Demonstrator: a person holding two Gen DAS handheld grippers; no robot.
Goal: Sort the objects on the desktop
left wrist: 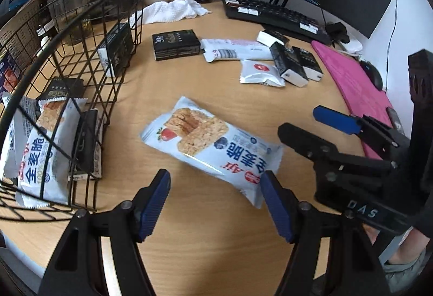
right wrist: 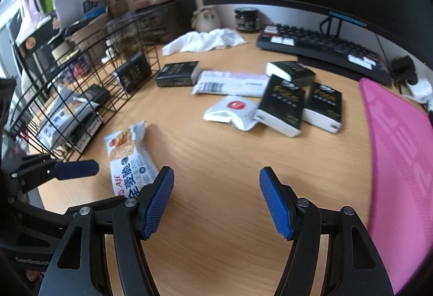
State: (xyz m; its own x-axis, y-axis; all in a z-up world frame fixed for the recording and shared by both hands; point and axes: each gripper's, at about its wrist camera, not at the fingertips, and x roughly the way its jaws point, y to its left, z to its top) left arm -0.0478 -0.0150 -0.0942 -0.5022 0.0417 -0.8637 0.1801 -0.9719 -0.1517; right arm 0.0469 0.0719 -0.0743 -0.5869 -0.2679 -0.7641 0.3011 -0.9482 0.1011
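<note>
Both tongs, left tongs (left wrist: 215,204) and right tongs (right wrist: 216,199), hang released over the counter (left wrist: 205,236). The wire basket (left wrist: 81,57) at ten o'clock already holds several packets (roughly half sorted); the cereal bar (left wrist: 208,144) and black boxes (right wrist: 297,103) at one o'clock remain.

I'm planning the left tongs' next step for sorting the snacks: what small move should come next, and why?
Probably ease the left tongs forward and close on the cereal bar packet. They are open, the packet lies loose on the desk just ahead of them, and a matching packet already sits in the wire basket.
</note>
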